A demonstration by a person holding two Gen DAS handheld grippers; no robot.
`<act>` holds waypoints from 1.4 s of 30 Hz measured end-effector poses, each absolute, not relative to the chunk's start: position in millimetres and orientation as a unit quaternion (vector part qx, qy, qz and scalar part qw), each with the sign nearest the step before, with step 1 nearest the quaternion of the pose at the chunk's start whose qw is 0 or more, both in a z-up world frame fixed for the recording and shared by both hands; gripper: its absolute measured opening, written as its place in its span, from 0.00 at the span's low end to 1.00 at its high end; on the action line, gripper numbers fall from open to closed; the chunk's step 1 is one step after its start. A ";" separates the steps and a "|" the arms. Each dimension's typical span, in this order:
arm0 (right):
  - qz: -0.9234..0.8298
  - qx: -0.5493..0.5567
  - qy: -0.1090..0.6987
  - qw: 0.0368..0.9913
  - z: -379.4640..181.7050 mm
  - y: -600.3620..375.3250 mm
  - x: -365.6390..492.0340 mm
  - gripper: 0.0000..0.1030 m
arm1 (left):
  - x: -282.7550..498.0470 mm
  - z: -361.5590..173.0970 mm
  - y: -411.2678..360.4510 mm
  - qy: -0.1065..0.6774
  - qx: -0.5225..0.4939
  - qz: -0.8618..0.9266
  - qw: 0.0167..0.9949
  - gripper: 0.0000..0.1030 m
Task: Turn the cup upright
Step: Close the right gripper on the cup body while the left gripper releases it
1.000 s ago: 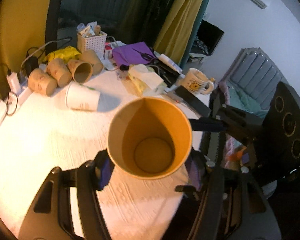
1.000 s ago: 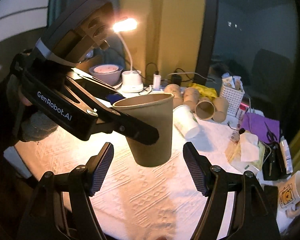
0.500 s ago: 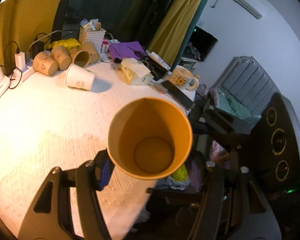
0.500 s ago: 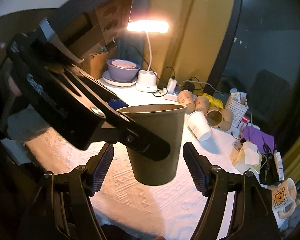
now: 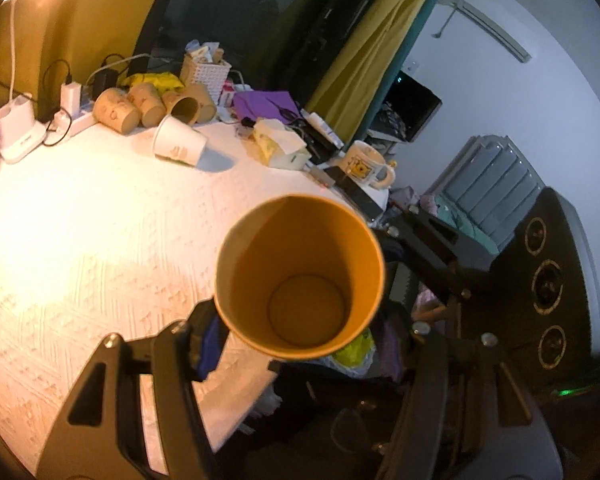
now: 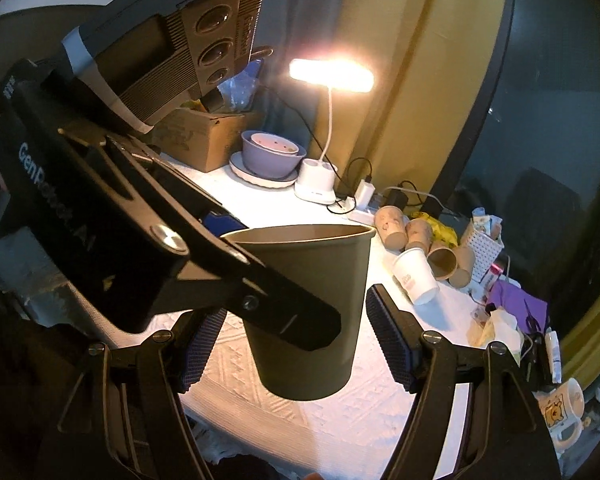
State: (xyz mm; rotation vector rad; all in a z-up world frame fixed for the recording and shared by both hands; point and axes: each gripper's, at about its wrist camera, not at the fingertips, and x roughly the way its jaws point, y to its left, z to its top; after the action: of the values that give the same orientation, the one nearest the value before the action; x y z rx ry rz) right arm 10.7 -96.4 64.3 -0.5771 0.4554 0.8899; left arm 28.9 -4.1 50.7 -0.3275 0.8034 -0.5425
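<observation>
The left gripper fingers are clamping the brown paper cup mouth-up at frame centre, above the white-clothed table. In the right wrist view, the right gripper fingers are standing apart, flanking the cup's base without touching it. Other cups are lying at centre right.
</observation>
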 end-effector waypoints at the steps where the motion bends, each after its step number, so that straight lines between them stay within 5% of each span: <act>1: 0.423 -0.273 0.216 0.837 63.6 -96.1 11.3 0.72 | 29.1 49.2 -3.4 0.387 -0.159 -0.260 0.870 0.61; 12: 0.437 -0.250 0.229 0.833 58.7 -97.8 18.5 0.64 | 38.9 38.6 -0.8 0.409 -0.185 -0.265 0.854 0.64; 19: 0.442 -0.255 0.230 0.829 57.1 -96.3 13.1 0.63 | 40.5 40.8 3.3 0.412 -0.197 -0.260 0.851 0.80; 35: 0.421 -0.242 0.254 0.836 48.7 -105.7 28.5 0.63 | 24.1 45.3 24.9 0.388 -0.180 -0.206 0.880 0.81; 42: 0.395 -0.215 0.289 0.845 31.9 -110.8 56.9 0.63 | -0.8 46.2 59.3 0.315 -0.180 -0.130 0.923 0.81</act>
State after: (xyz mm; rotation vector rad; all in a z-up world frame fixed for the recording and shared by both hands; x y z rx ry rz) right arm 56.9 -110.8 31.9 -0.4531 0.6089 0.8331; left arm -0.8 59.3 46.2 -0.3690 0.6470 -0.2675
